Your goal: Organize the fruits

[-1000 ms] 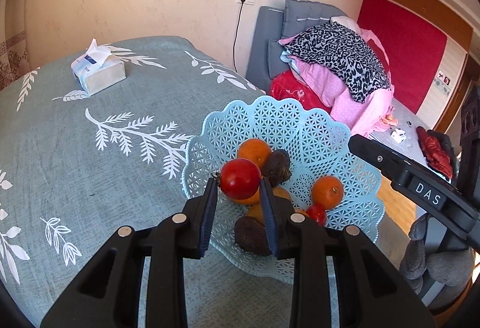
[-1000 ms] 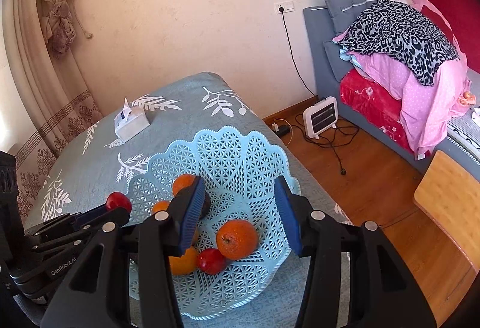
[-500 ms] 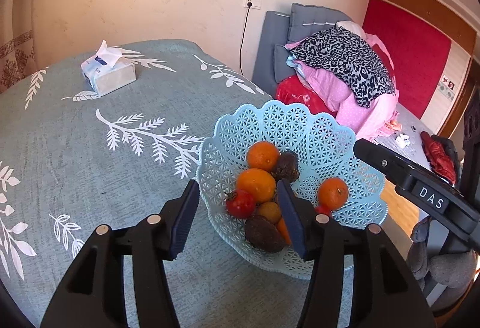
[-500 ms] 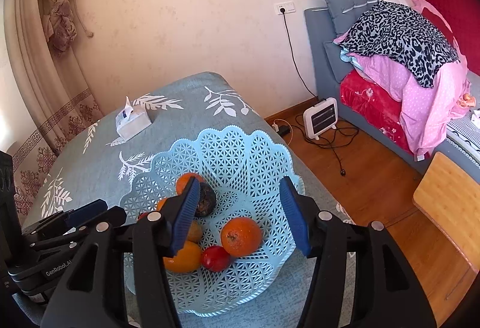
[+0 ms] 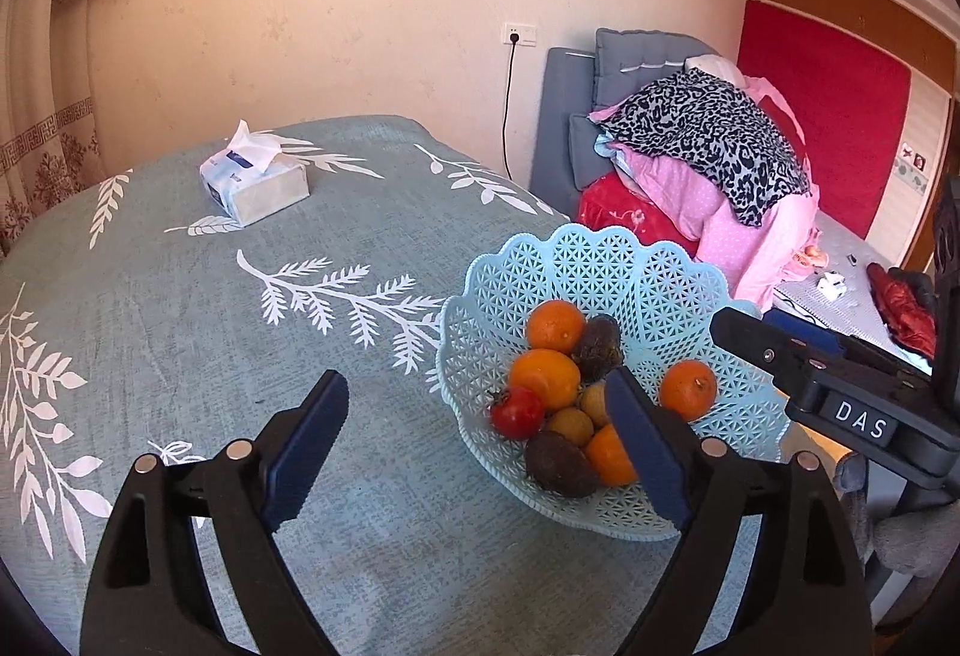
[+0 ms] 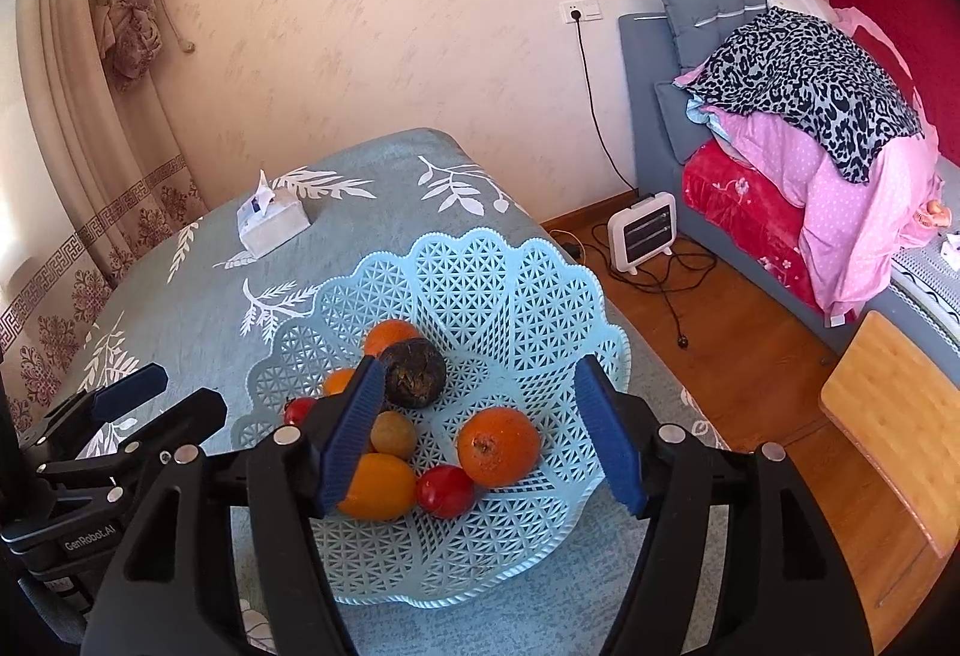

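A light blue lattice basket [image 5: 606,266] [image 6: 480,272] stands on the table near its right edge. It holds several oranges [image 5: 555,326] [image 6: 498,446], red tomatoes [image 5: 517,412] [image 6: 444,489], dark brown fruits [image 5: 597,341] [image 6: 414,373] and small yellow-brown fruits [image 6: 393,434]. My left gripper [image 5: 474,446] is open and empty, raised just left of the basket. My right gripper [image 6: 480,434] is open and empty, above the basket's near side. It also shows in the left wrist view [image 5: 774,338] at the right.
The table wears a teal cloth with white leaf prints [image 5: 180,308]. A tissue pack [image 5: 255,176] [image 6: 270,221] lies at its far side. Beyond the table edge are a wood floor, a small heater [image 6: 642,233], cables, and a bed piled with blankets [image 6: 798,74].
My left gripper opened and let go of the red tomato, which now lies in the basket. The left gripper then drew back up and left. The right gripper barely moved.
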